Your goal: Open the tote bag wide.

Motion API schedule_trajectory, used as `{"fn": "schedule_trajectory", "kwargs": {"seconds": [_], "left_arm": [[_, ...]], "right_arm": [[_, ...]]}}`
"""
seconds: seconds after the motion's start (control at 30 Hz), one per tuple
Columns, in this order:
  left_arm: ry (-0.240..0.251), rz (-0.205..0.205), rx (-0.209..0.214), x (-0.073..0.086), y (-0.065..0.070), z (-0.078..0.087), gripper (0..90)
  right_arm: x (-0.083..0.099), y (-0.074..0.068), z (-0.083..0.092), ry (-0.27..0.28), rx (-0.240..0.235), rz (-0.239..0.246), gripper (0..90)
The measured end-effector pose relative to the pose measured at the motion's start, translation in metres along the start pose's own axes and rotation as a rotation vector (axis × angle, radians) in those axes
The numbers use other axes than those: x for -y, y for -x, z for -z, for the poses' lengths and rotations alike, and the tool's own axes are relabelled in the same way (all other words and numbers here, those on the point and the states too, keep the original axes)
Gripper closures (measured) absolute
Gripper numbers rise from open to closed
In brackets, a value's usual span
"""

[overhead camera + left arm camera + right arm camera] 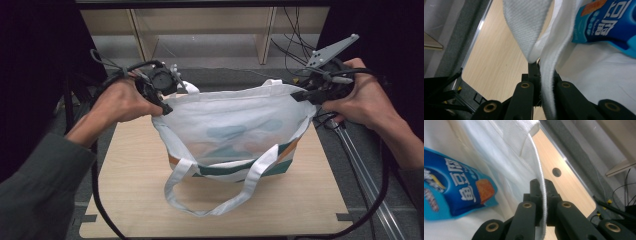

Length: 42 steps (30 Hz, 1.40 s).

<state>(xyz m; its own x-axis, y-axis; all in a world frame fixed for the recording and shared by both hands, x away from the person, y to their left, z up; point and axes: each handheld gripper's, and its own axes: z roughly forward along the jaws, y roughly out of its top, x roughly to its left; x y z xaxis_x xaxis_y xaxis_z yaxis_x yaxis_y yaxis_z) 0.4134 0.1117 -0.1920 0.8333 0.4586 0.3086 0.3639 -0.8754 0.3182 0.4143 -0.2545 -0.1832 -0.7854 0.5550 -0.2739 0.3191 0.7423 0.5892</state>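
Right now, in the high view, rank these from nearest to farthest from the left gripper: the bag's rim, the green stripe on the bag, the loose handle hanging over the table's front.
1. The bag's rim: clamped in the left gripper, at the bag's upper left corner.
2. The green stripe: low across the bag's front.
3. The loose handle: its loop hangs lowest, toward the table's front edge.

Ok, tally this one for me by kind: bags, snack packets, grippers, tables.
White tote bag: 1
Blue snack packet: 1, inside the bag
Grippers: 2, left gripper and right gripper, each shut on the bag's rim
Wooden table: 1
Total: 5
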Motion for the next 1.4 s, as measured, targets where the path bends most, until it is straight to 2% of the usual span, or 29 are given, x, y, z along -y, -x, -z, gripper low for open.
{"fn": "schedule_trajectory", "kwargs": {"seconds": [0.03, 0.07, 0.13, 0.17, 0.2, 0.23, 0.27, 0.3, 0.33, 0.4, 0.5, 0.6, 0.67, 0.73, 0.77, 0.9, 1.0, 1.07, 1.1, 1.27, 1.3, 1.4], "left_arm": [[0.007, 0.009, 0.001, -0.001, -0.003, -0.004, 87.0], [0.017, 0.014, 0.013, -0.002, -0.008, -0.006, 87.0], [0.043, 0.041, 0.028, -0.003, -0.014, -0.011, 86.9], [0.045, 0.042, 0.027, -0.003, -0.016, -0.014, 86.9], [0.043, 0.049, 0.027, -0.003, -0.019, -0.019, 86.9], [0.04, 0.046, 0.025, -0.003, -0.02, -0.022, 86.8], [0.033, 0.048, 0.023, -0.003, -0.021, -0.027, 86.8], [0.031, 0.044, 0.019, -0.002, -0.02, -0.033, 86.9], [0.034, 0.047, 0.018, -0.001, -0.02, -0.036, 86.8], [0.049, 0.047, 0.037, 0.002, -0.019, -0.041, 86.7], [0.077, 0.061, 0.055, 0.007, -0.019, -0.051, 86.7], [0.054, 0.059, 0.082, 0.01, -0.013, -0.071, 86.6], [0.033, 0.042, 0.096, 0.011, -0.01, -0.086, 86.4], [0.027, 0.044, 0.102, 0.012, -0.006, -0.099, 86.3], [0.012, 0.028, 0.103, 0.012, -0.006, -0.104, 86.3], [0.004, 0.048, 0.113, 0.015, -0.003, -0.128, 86.3], [-0.028, 0.026, 0.133, 0.018, -0.001, -0.141, 86.3], [-0.014, 0.053, 0.133, 0.019, 0.001, -0.148, 86.2], [-0.028, 0.038, 0.14, 0.02, 0.0, -0.15, 86.2], [-0.029, 0.051, 0.14, 0.021, 0.003, -0.164, 86.0], [-0.033, 0.049, 0.147, 0.021, 0.003, -0.167, 86.0], [0.003, 0.084, 0.152, 0.023, 0.0, -0.178, 85.8]], "right_arm": [[0.001, 0.005, -0.008, -0.007, -0.01, -0.03, 88.7], [0.001, 0.008, -0.011, -0.01, -0.013, -0.037, 88.7], [0.001, 0.013, -0.015, -0.012, -0.016, -0.041, 88.7], [0.001, 0.013, -0.015, -0.012, -0.016, -0.041, 88.7], [0.001, 0.013, -0.019, 0.007, 0.004, -0.047, 88.7], [0.0, 0.016, -0.02, -0.021, -0.006, -0.04, 88.7], [0.0, 0.015, -0.022, -0.03, -0.012, -0.044, 88.7], [0.0, 0.014, -0.026, -0.025, 0.0, -0.034, 88.7], [0.002, 0.012, -0.033, -0.043, 0.006, -0.035, 88.7], [0.005, 0.013, -0.038, -0.048, 0.008, -0.05, 88.6], [0.009, 0.014, -0.043, -0.023, -0.001, -0.061, 88.7], [0.014, 0.012, -0.049, -0.038, -0.004, -0.077, 88.7], [0.017, 0.01, -0.055, -0.059, 0.0, -0.075, 88.7], [0.023, 0.009, -0.065, -0.09, -0.002, -0.068, 88.7], [0.025, 0.009, -0.069, -0.098, -0.004, -0.069, 88.7], [0.035, 0.009, -0.083, -0.111, -0.03, -0.068, 88.7], [0.04, 0.008, -0.094, -0.126, -0.045, -0.066, 88.6], [0.043, 0.006, -0.101, -0.141, -0.038, -0.067, 88.6], [0.044, 0.006, -0.104, -0.146, -0.04, -0.066, 88.7], [0.052, 0.005, -0.116, -0.156, -0.047, -0.08, 88.7], [0.057, 0.006, -0.12, -0.159, -0.06, -0.088, 88.7], [0.062, 0.006, -0.126, -0.157, -0.064, -0.111, 88.6]]}}
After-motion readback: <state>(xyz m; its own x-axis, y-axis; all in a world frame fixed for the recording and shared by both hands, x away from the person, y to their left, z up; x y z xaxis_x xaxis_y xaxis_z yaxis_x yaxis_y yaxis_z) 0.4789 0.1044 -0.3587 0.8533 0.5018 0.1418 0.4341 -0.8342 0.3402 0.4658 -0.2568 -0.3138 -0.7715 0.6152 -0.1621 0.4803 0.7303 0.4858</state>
